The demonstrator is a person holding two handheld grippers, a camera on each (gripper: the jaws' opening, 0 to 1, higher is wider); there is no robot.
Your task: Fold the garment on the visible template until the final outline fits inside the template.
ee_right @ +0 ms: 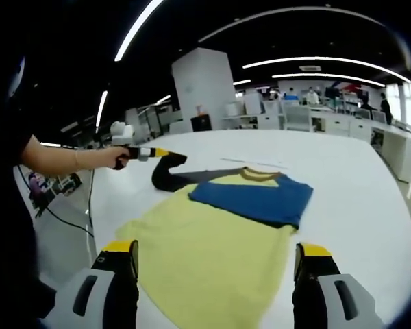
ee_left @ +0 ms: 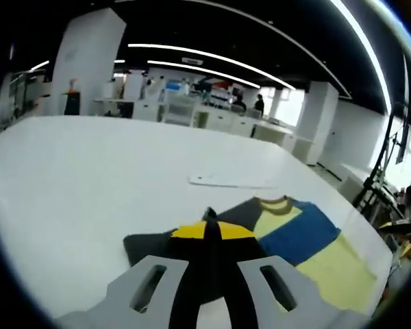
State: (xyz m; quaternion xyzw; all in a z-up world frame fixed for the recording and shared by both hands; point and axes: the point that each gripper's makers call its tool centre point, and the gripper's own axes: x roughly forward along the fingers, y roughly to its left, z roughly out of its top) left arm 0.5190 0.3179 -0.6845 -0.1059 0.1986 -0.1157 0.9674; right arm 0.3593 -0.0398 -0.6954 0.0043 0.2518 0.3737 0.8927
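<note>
big white counter running way back, white square pillar behind it, rows of white desks further off, long ceiling light strips, couple of people standing far back, black cable hanging by the counter edge

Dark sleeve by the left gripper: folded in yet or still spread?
Lifted, not folded: left gripper pinches the dark sleeve above the table.

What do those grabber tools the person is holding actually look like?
Each gripper has two pale grey plastic jaws with slotted cut-outs. The right gripper has black fingers capped with yellow tips. The left gripper shows black fingers with yellow bands; seen from the right gripper view, it has a whitish box on top. The person's bare forearm shows, with dark clothing at the edge.
</note>
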